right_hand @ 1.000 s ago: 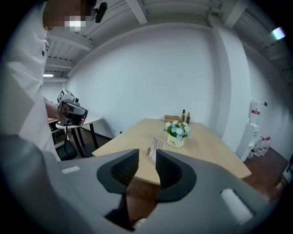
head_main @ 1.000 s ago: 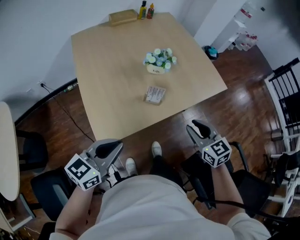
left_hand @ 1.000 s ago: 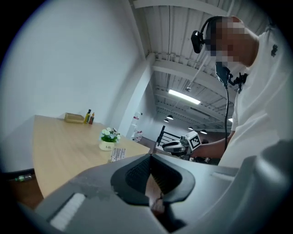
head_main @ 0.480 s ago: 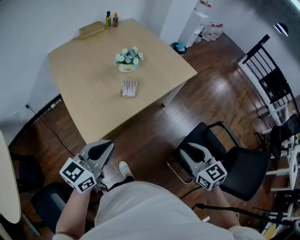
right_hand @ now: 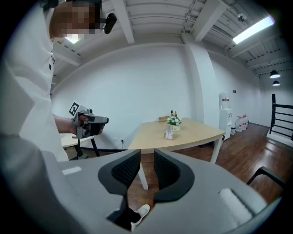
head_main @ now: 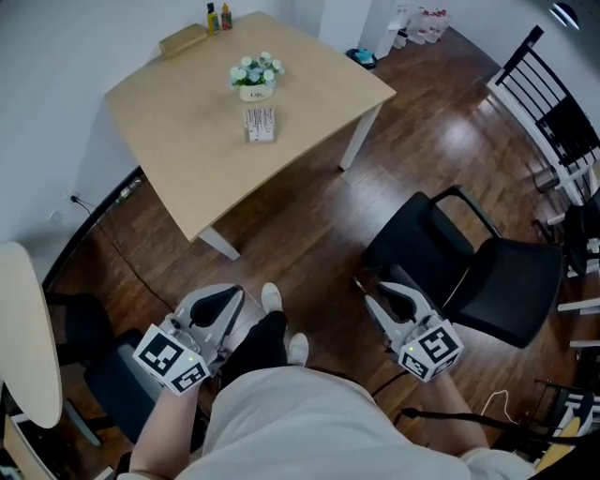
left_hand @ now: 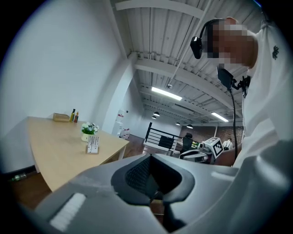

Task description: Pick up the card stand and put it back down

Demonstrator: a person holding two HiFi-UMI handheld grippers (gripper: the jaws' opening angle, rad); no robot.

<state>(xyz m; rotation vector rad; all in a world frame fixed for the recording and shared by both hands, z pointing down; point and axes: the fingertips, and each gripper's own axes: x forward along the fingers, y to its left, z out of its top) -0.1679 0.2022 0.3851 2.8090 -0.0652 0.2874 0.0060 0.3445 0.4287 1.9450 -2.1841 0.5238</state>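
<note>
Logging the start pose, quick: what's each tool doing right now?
Left tool: slightly open, empty.
Right tool: slightly open, empty.

Light wood tabletop (head_main: 187,141) standing on a dark wood floor (head_main: 309,225). On top: card stand (head_main: 260,124) roughly mid-table, little flower pot (head_main: 255,77) near it on the far side, then a wooden box (head_main: 183,38) and two bottles (head_main: 213,17) way back at the far edge.
</note>
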